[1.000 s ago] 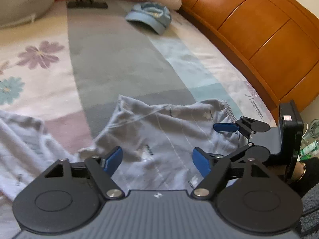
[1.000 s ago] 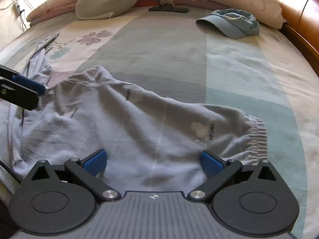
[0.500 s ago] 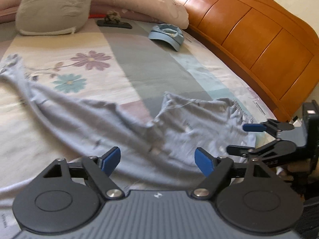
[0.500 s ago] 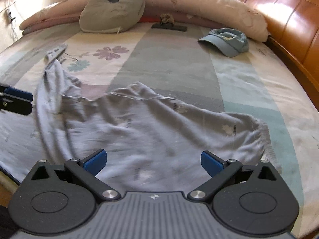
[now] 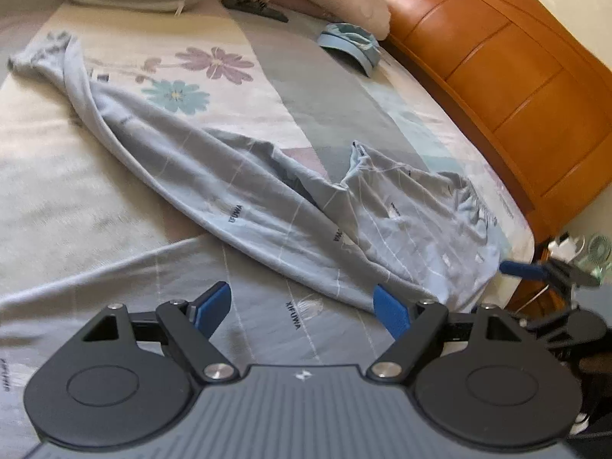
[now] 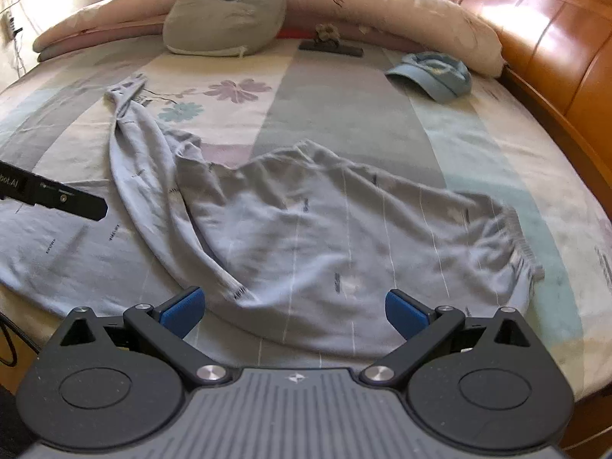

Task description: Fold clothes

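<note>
Pale blue jersey, thin and limp, makes up the trousers (image 6: 306,229) sprawled across the near half of the bed (image 6: 344,107). At the far left one leg trails off twisted toward the flower print; another spreads flat at the near left under the left gripper (image 5: 302,308), whose jaws gape with nothing between them. Toward the right the seat bunches in loose wrinkles, ending in the gathered elastic waistband (image 6: 524,244) at the right edge. The right gripper (image 6: 292,308) hovers over the middle, likewise spread and empty. Such cloth will likely sag and slide, so a pinch at the waistband and a leg cuff looks soundest.
</note>
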{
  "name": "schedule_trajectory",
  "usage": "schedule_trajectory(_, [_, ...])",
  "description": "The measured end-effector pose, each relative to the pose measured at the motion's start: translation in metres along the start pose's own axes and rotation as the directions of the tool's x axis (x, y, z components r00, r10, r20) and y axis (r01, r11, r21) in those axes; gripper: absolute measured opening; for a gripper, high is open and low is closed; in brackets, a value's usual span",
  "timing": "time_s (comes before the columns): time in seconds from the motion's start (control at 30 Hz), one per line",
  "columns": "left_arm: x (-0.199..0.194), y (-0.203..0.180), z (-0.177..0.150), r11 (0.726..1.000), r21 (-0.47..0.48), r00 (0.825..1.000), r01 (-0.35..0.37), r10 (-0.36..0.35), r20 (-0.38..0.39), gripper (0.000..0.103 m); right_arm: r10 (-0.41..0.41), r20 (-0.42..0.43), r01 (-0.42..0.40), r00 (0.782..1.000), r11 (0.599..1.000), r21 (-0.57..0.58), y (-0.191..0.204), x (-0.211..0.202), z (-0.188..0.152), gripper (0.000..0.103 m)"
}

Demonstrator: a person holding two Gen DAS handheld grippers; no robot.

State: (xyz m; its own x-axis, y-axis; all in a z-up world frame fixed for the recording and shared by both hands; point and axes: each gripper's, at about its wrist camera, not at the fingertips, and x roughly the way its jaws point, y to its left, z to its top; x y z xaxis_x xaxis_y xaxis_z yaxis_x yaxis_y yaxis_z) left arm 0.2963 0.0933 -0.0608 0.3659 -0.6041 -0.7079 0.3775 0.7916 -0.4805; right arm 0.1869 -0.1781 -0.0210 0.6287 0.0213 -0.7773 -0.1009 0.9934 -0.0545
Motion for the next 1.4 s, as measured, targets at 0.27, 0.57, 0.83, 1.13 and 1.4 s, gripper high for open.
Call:
schedule_trajectory(0.27, [0.021, 0.010, 0.001, 0.985, -0.172, 0.996, 0.008, 0.006, 0.084, 0.082, 0.035, 0.007, -0.035, 0.999, 0.999, 0.006, -0.039, 0.013, -0.003, 0.102])
schedule_trajectory(0.57, [0.026, 0.049, -0.001, 0.855, -0.488, 0.954, 0.176, -0.026, 0.300, 0.083, 0.159, 0.031, -0.159, 0.987, 0.987, -0.008, -0.087, 0.040, 0.022, 0.102])
schedule_trajectory(0.83, [0.025, 0.054, -0.012, 0.784, -0.572, 0.921, 0.240, 0.002, 0.390, 0.081, 0.227, 0.035, -0.229, 0.973, 0.970, 0.083, -0.105, 0.053, 0.022, 0.102])
schedule_trajectory(1.13, [0.033, 0.072, 0.019, 0.765, -0.611, 0.926, 0.204, 0.051, 0.374, 0.081, 0.212, 0.051, -0.216, 0.976, 0.971, 0.104, -0.104, 0.046, 0.015, 0.102])
schedule_trajectory(1.4, [0.039, 0.068, 0.018, 0.801, -0.564, 0.942, 0.199, 0.002, 0.335, 0.063, 0.200, 0.049, -0.205, 0.979, 0.973, 0.108, -0.098, 0.043, 0.015, 0.102])
